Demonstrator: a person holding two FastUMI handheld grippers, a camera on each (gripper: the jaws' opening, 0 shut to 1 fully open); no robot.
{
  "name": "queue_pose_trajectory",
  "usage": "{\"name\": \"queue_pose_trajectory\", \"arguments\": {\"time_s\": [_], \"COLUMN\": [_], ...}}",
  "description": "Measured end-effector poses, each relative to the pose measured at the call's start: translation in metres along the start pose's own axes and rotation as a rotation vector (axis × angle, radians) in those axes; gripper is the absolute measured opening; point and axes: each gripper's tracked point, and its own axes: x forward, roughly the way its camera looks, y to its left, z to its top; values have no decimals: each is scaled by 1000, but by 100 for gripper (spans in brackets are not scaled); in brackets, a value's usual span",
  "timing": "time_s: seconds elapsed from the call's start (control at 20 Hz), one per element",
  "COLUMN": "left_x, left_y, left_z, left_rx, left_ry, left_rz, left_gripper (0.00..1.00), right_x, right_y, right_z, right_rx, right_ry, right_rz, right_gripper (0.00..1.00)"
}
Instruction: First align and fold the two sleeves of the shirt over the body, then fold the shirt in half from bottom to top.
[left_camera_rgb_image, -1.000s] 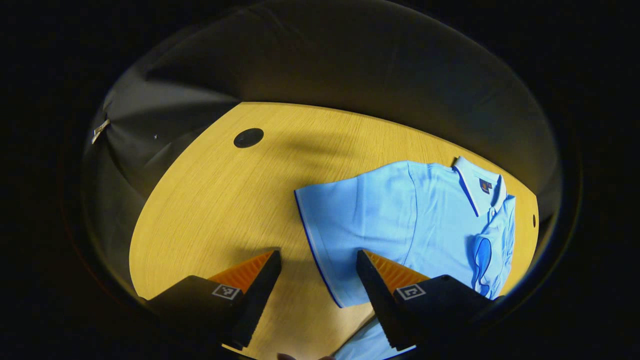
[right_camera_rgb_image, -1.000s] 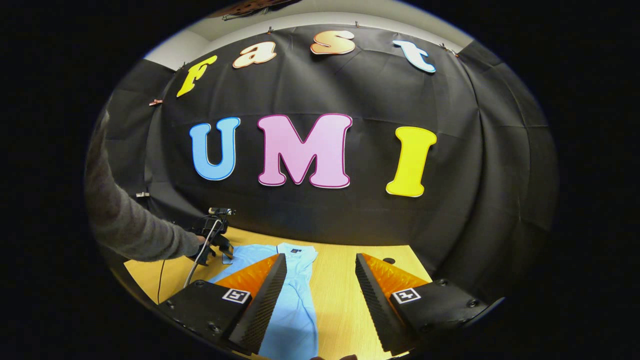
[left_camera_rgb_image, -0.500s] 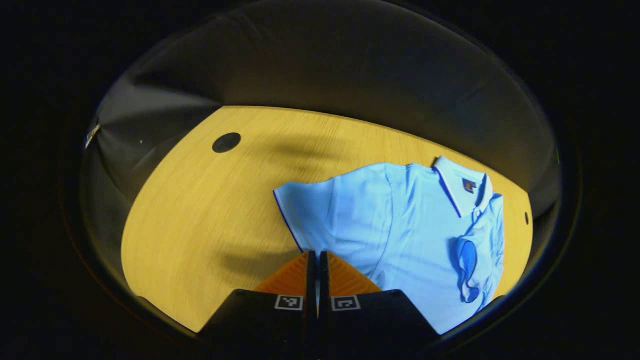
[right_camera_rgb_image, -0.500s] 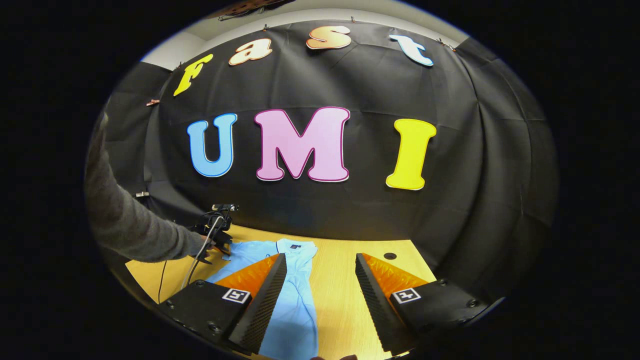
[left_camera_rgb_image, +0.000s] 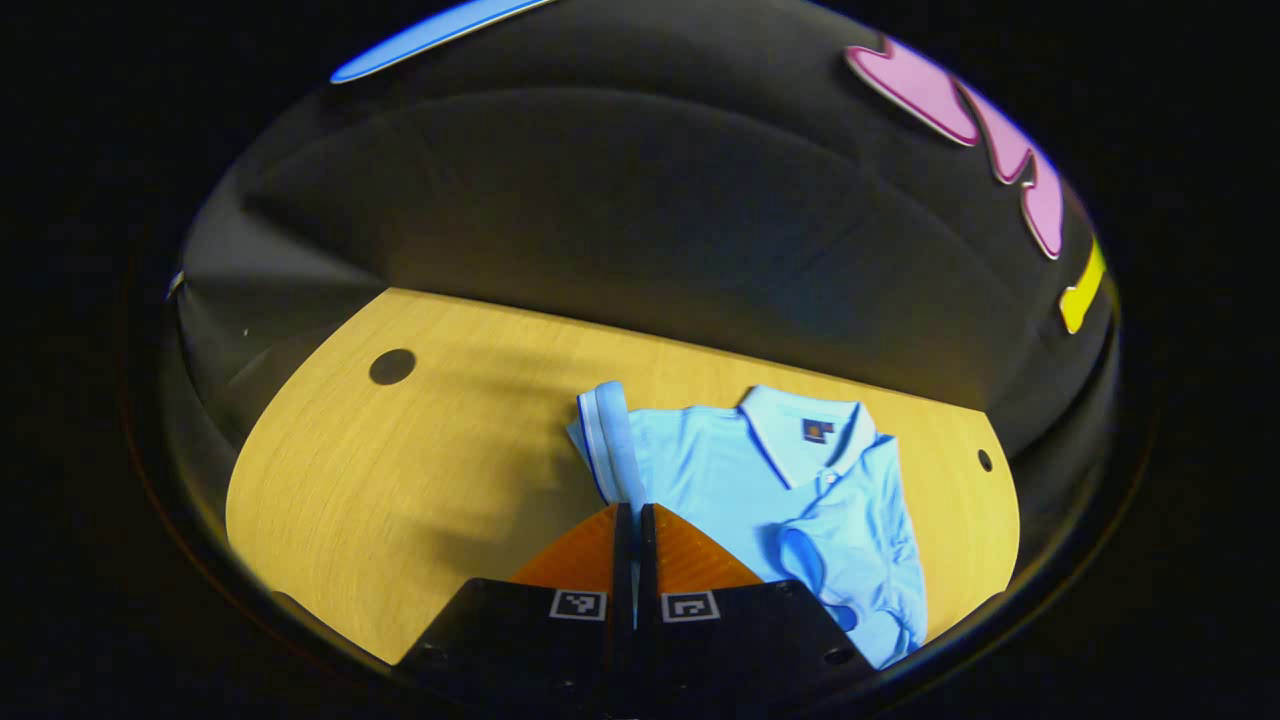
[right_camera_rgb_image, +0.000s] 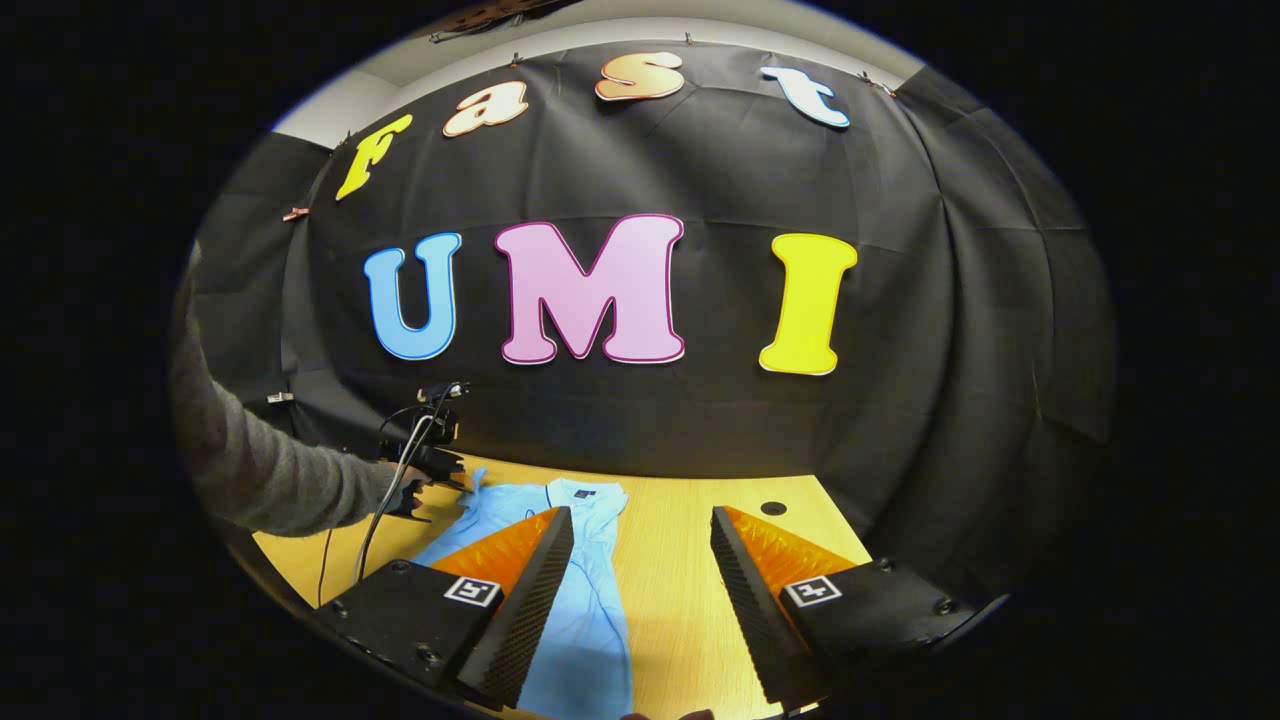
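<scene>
The left gripper (left_camera_rgb_image: 630, 525) pinches the shirt's (left_camera_rgb_image: 800, 500) sleeve (left_camera_rgb_image: 608, 440) beside the collar (left_camera_rgb_image: 805, 440); thin fabric could slip out. The right gripper (right_camera_rgb_image: 640, 560) hangs open.

The left tool (left_camera_rgb_image: 632, 520) has its two fingers pressed together on the edge of the sleeve (left_camera_rgb_image: 607, 440) of a light blue shirt (left_camera_rgb_image: 800, 500), and the sleeve stands lifted off the wooden counter (left_camera_rgb_image: 400, 480). The shirt's collar (left_camera_rgb_image: 805, 440) lies flat, beyond the tool and to its right.
</scene>
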Motion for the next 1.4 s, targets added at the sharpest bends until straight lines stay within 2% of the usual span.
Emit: {"name": "queue_pose_trajectory", "arguments": {"time_s": [0.25, 0.4, 0.6, 0.75, 1.15, 1.2, 1.25, 1.4], "left_x": [-19, -23, -24, -15, 4, 5, 5, 10], "left_y": [-82, -132, -173, -182, -175, -176, -174, -177], "left_z": [-4, -31, -73, -101, -122, -125, -128, -132], "left_rx": [157, 237, 323, 371, 403, 402, 404, 405], "left_ry": [-45, -11, 55, 106, 160, 168, 177, 185], "left_rz": [-127, -207, -269, -263, -190, -189, -183, -188], "left_gripper": [6, 6, 6, 6, 7, 15, 16, 48], "right_x": [-11, -19, -27, -32, -37, -37, -37, -37], "right_y": [-9, -17, -28, -34, -45, -46, -45, -45], "right_z": [0, -1, -4, -6, -9, -9, -10, -8], "right_rx": [10, 16, 18, 23, 24, 25, 25, 18], "right_ry": [-6, -4, -1, 3, 7, 7, 7, 6], "right_rz": [-14, -27, -42, -53, -74, -74, -75, -74], "right_gripper": [87, 87, 87, 87, 87, 87, 87, 87]}}
